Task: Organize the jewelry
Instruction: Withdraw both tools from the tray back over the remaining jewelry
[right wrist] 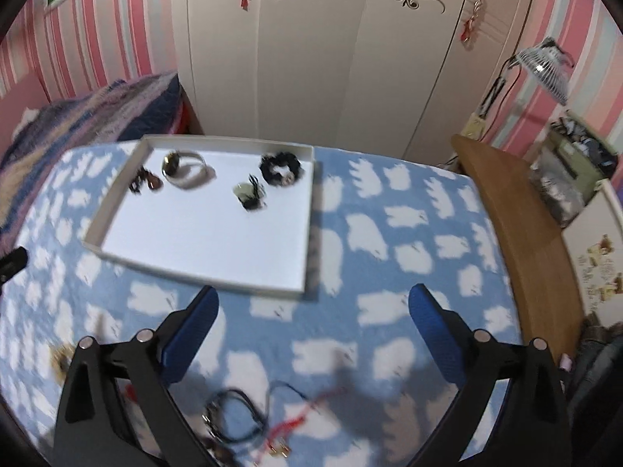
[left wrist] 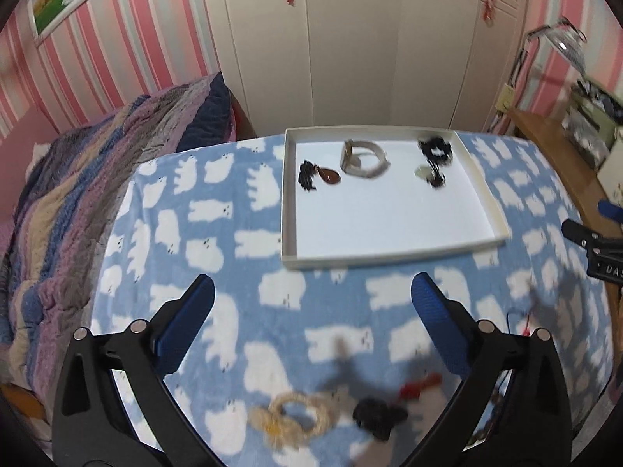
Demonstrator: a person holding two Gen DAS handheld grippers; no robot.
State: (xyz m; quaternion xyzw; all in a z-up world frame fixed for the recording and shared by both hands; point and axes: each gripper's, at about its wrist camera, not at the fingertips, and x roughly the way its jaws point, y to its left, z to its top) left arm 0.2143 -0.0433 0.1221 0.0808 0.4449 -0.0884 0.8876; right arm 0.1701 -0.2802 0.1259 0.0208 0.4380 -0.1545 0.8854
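Left wrist view: blurred jewelry point(left wrist: 373, 408) at bottom edge; both grippers' jaws wide, empty.

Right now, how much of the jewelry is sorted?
Partly. The white tray holds a brown pendant, a pale bracelet and two black pieces. Both claws, left claw and right claw, are open and hold nothing. Left on the blanket: a beige ring, black cords, red bits.

White shallow tray point(left wrist: 290, 202) flat on surface, toward far edge. Along tray's far side: black cord with amber teardrop pendant point(left wrist: 320, 174), pale bangle point(left wrist: 364, 159), black beaded loop point(left wrist: 435, 148), pale stone on black cord point(left wrist: 428, 174). Near edge: beige woven loop point(left wrist: 300, 414), black piece point(left wrist: 375, 416), red bit point(left wrist: 418, 385).
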